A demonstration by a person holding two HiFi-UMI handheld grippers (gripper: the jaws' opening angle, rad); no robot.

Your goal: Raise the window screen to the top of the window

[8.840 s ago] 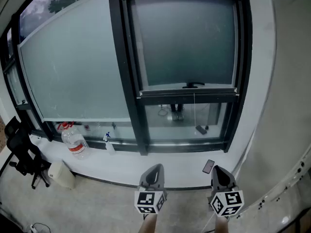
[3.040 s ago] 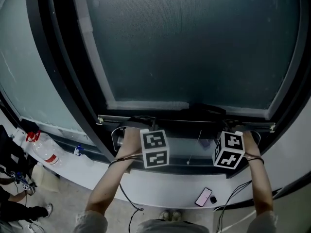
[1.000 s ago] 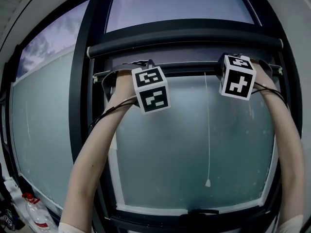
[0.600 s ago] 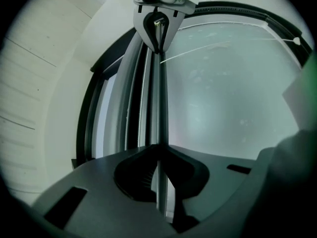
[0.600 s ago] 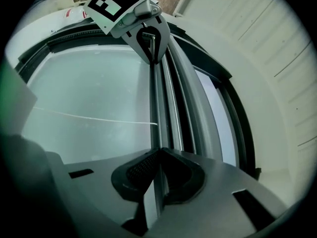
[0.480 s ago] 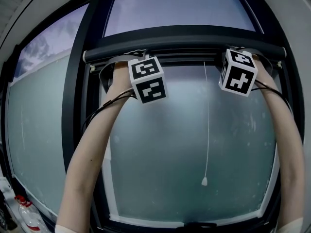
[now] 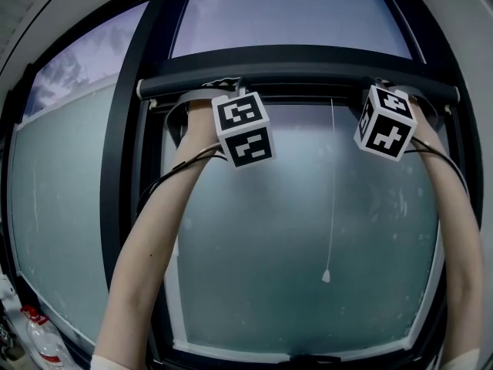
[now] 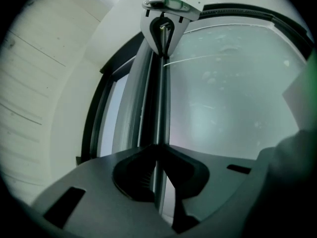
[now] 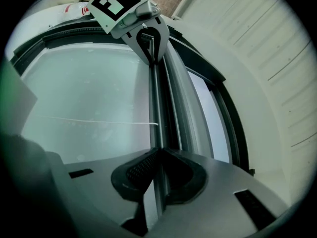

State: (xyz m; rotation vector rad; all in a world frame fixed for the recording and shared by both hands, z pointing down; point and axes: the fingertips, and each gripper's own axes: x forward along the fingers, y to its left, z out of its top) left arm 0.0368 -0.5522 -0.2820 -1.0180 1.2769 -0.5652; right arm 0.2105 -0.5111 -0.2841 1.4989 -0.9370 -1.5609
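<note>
The window screen's slim bottom bar (image 7: 308,99) sits right under the dark roller housing (image 7: 300,82) at the top of the window, with the screen rolled away. My left gripper (image 7: 219,92) is shut on the bar's left part and my right gripper (image 7: 387,91) on its right part. In the left gripper view the bar (image 8: 159,98) runs straight out from my pinched left gripper (image 8: 157,155) to the right gripper (image 8: 163,31). In the right gripper view my right gripper (image 9: 159,155) clamps the bar (image 9: 154,108), and the left gripper (image 9: 148,38) holds it further along.
A white pull cord with a bead (image 7: 326,276) hangs in front of the frosted pane (image 7: 293,230). A thick dark mullion (image 7: 129,168) stands to the left. The window handle (image 7: 316,358) is at the bottom. A water bottle (image 7: 42,347) stands low at the left.
The bar, gripped low on the window three seconds ago, has been carried up. Over the last second it closed the last gap under the roller housing.
</note>
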